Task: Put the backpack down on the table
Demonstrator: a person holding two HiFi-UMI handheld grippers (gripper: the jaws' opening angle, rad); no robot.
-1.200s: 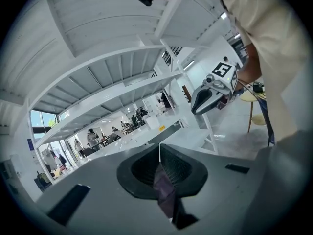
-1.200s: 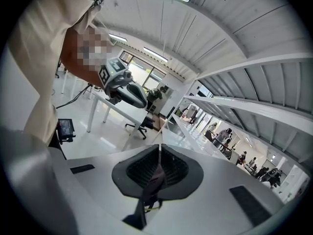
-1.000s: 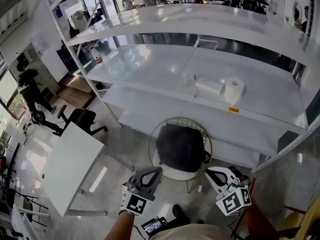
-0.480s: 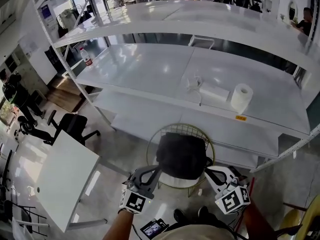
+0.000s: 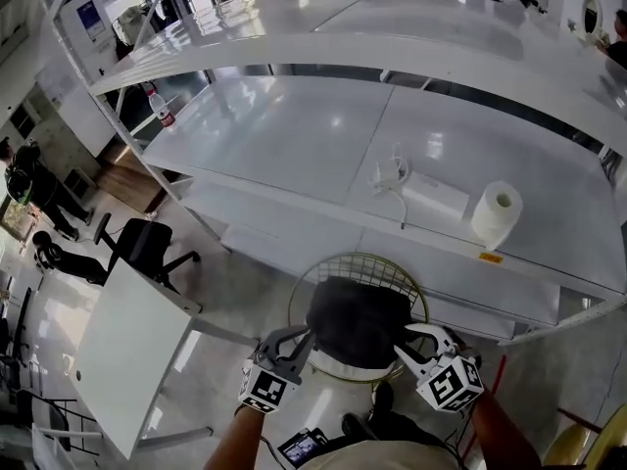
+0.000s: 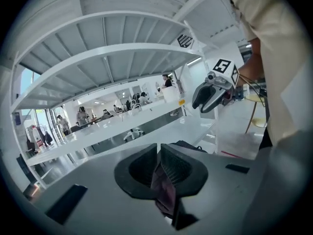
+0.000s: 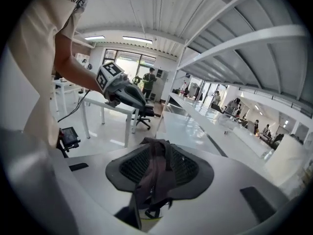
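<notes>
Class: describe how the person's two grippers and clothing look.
The left gripper and right gripper each have pale grey shells, dark ribbed jaws and a cube of black-and-white square markers. The person wears a cream short-sleeved shirt. The right jaws have just been opening, a strap between them.

The right gripper [image 7: 159,148] has a dark backpack strap [image 7: 152,177] lying between its jaws, which have just been opening. Behind it, on the left, is the left gripper [image 7: 138,100], in front of a white table [image 7: 105,102] and a black office chair [image 7: 143,114].
</notes>
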